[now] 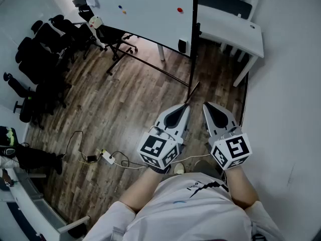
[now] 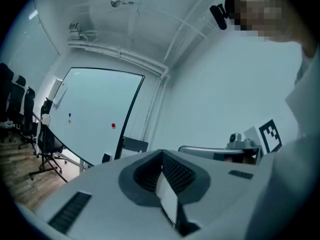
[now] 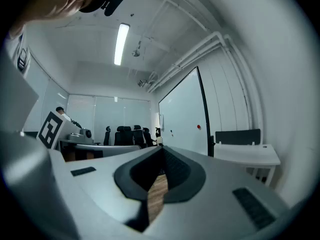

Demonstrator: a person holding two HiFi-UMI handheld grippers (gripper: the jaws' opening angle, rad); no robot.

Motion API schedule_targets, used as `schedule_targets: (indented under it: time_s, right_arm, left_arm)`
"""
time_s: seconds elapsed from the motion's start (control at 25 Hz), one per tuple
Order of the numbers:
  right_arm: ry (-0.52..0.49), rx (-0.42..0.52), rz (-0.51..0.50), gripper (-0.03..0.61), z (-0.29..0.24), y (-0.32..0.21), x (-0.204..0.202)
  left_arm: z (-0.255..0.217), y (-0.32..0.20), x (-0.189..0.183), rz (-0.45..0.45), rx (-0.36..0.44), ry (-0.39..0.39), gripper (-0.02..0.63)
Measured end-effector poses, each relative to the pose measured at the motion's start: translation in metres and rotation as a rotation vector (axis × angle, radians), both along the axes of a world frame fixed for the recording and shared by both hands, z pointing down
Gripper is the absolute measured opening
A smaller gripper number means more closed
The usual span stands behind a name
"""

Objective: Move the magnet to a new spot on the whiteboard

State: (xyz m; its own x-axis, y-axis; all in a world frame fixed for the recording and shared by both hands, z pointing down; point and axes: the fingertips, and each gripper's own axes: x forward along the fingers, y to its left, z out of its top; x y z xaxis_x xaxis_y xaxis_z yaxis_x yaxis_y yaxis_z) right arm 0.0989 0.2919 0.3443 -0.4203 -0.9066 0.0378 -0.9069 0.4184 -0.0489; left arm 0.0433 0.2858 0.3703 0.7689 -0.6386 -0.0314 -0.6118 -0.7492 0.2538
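A red magnet (image 1: pixel 180 9) sticks to the right part of the whiteboard (image 1: pixel 145 4), far ahead across the wood floor. A blue magnet (image 1: pixel 119 6) and an orange magnet (image 1: pixel 124 11) sit further left on the board. My left gripper (image 1: pixel 186 106) and right gripper (image 1: pixel 205 104) are held side by side close to my body, both shut and empty, well short of the board. The left gripper view has its closed tips (image 2: pixel 162 151) below the red magnet (image 2: pixel 113 126). The right gripper view has its tips (image 3: pixel 162 148) touching, with the red magnet (image 3: pixel 199 127) small on the board.
Black office chairs (image 1: pixel 45 44) crowd the left side. A white desk (image 1: pixel 235 29) stands at the right behind the board's black frame post (image 1: pixel 193 44). A power strip with cables (image 1: pixel 108 158) lies on the floor at my left. A white wall runs along the right.
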Motion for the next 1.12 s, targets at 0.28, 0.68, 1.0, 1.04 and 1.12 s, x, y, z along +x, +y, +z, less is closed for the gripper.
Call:
schedule_targets:
  time_s: [0.28,0.68,1.0,1.04,1.12]
  right_arm:
    - [-0.001,-0.004,0.003,0.012,0.007,0.002,-0.006]
    - [-0.049,-0.015,-0.048,0.012,0.014,-0.027,-0.009]
    - [-0.075,0.008,-0.080,0.012,0.013,-0.113,0.018]
    - [-0.073,0.013,-0.090,0.012,0.010,-0.126,0.022]
    - [-0.070,0.022,-0.111,0.012,0.006,-0.154,0.030]
  left_arm:
    - [0.001,0.001,-0.004,0.018,-0.007,-0.003,0.012]
    - [0.008,-0.034,-0.003,-0.004,-0.004,-0.030,0.012]
    - [0.010,-0.125,0.016,-0.064,0.025,-0.068,0.012]
    - [0.009,-0.140,0.020,-0.074,0.031,-0.074,0.012]
    - [0.007,-0.169,0.029,-0.092,0.034,-0.080,0.012]
